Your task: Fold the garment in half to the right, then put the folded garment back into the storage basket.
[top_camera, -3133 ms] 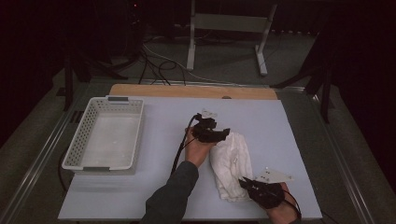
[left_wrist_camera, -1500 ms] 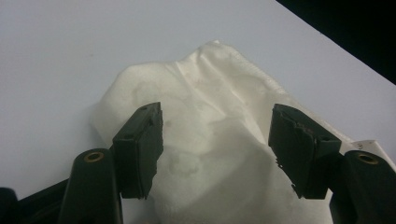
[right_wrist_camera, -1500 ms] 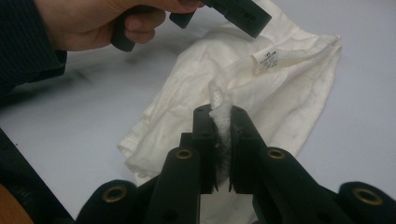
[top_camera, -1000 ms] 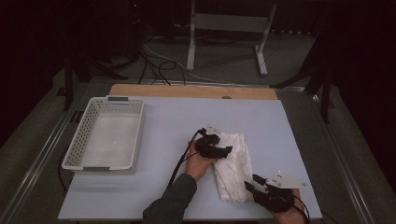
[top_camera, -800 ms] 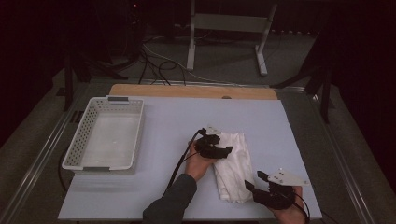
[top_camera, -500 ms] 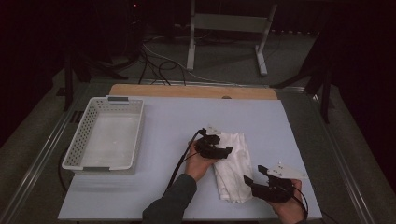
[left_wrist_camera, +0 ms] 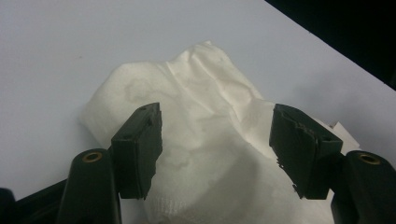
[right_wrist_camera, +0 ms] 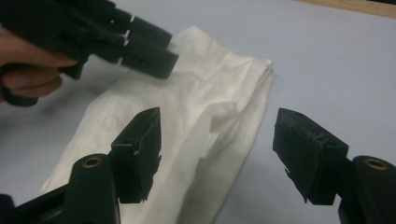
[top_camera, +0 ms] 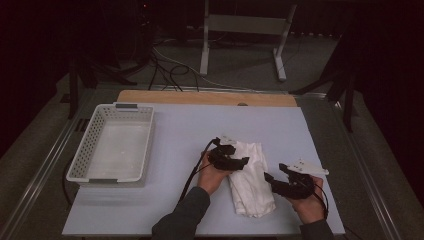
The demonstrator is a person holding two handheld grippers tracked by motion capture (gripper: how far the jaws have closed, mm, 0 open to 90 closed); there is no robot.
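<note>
Each hand carries a black gripper with two blocky black jaws. The left gripper [top_camera: 236, 161] trails a black cable [top_camera: 192, 171] back along the forearm, which wears a dark grey sleeve [top_camera: 182, 218]. The right gripper [top_camera: 272, 181] bears a pale grey three-cornered plate [top_camera: 303, 167] on top and a thin black cable loop beside the wrist. In the gripper views, brass-coloured screws sit at each jaw's base, and the jaw pads look chipped along their edges.

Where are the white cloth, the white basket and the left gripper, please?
white cloth [top_camera: 252, 182]: high view, middle of the folded fabric.
white basket [top_camera: 92, 145]: high view, perforated left wall.
left gripper [left_wrist_camera: 215, 149]: left gripper view, midway between its open fingertips.
</note>
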